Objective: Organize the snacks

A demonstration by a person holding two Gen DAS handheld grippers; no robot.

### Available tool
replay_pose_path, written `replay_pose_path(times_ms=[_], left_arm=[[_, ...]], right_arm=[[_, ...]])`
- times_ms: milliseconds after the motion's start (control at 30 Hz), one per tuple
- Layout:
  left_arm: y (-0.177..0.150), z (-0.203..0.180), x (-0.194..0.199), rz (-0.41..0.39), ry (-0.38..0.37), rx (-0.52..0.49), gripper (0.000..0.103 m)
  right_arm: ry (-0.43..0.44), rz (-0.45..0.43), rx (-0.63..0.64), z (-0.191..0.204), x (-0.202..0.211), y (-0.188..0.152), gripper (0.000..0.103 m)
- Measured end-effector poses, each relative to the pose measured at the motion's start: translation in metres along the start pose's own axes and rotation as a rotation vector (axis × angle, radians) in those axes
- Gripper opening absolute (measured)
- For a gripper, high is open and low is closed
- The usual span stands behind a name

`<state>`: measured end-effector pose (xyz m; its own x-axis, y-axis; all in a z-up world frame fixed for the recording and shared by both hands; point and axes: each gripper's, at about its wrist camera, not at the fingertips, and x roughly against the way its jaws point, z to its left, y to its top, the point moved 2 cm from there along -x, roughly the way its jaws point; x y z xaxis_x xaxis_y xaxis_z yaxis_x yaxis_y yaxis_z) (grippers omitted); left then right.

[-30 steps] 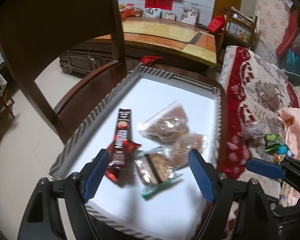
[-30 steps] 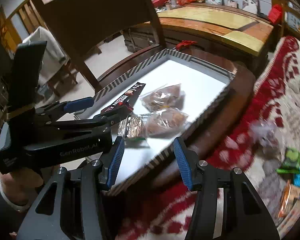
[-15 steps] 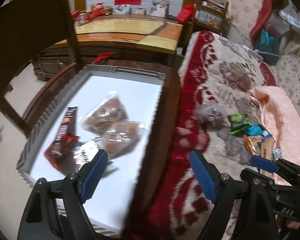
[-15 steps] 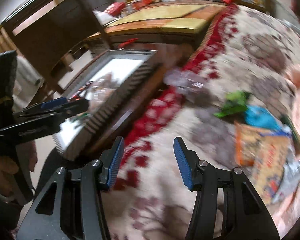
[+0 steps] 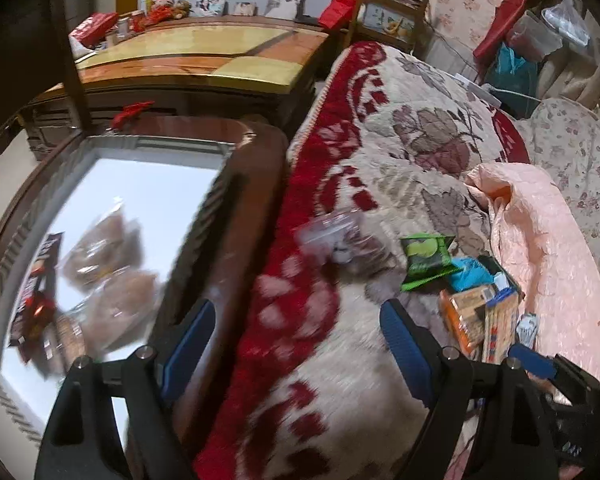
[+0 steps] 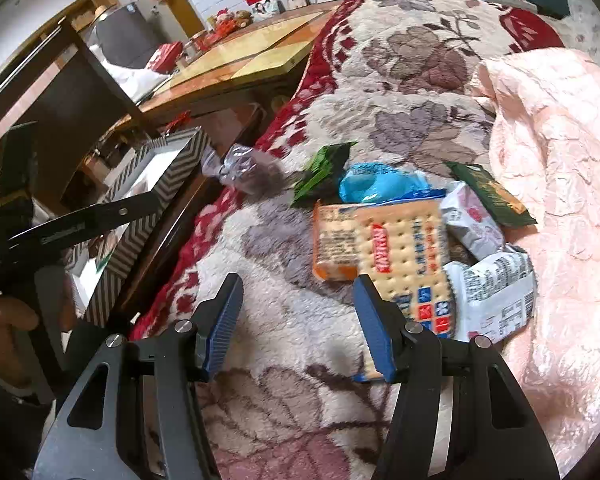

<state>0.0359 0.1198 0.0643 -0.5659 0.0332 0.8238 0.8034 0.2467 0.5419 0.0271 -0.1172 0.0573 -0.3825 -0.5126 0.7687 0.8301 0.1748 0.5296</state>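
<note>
Jaws wide on both, nothing held. Right gripper [image 6: 298,312] beside cracker pack [image 6: 400,256] (foil, slick): off-centre pinch could skid it across blanket [image 6: 284,320].

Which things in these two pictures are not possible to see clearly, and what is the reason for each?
- Snacks in the tray, left wrist view: motion blur smears them, so labels are unreadable.
- Clear bag on the blanket, left wrist view: blurred, contents unclear.
- Cracker pack, right wrist view: its lower end is hidden behind the right gripper.
- Tray inside, right wrist view: mostly hidden by its striped wall and the left gripper.
</note>
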Motion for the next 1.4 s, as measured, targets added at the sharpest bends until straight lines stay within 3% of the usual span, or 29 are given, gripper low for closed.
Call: replay_pose_path(times_ms=[433, 800, 967, 1033, 1200, 1333, 1367, 1400], left_arm=[[0.035, -0.026, -0.047, 0.021, -0.011, 0.001, 0.086], [0.047, -0.038, -0.100, 0.131, -0.003, 0.032, 0.088], [0.043, -0.031, -0.108, 0.150, -0.046, 0.050, 0.056], [0.043, -0.030, -0.107, 0.142, -0.055, 0.044, 0.051], [0.043, -0.028, -0.105, 0.135, -0.065, 0.030, 0.044], [0.040, -0.023, -0.101, 0.134, -0.066, 0.028, 0.044], [0.038, -0.022, -0.099, 0.134, -0.063, 0.025, 0.043], [0.037, -0.022, -0.097, 0.134, -0.061, 0.023, 0.043]], right_arm=[[0.017, -0.009, -0.011, -0.015, -0.004, 0.010, 0.057], [-0.009, -0.013, 0.099, 0.000, -0.023, 0.051, 0.057], [-0.034, 0.011, 0.107, 0.005, -0.048, 0.074, 0.057], [-0.057, 0.026, 0.119, 0.006, -0.060, 0.081, 0.057], [-0.120, 0.076, 0.118, 0.001, -0.089, 0.095, 0.057], [-0.080, 0.113, 0.062, -0.008, -0.109, 0.100, 0.057], [-0.070, 0.124, 0.061, -0.009, -0.113, 0.099, 0.053], [-0.065, 0.128, 0.068, -0.008, -0.115, 0.098, 0.036]])
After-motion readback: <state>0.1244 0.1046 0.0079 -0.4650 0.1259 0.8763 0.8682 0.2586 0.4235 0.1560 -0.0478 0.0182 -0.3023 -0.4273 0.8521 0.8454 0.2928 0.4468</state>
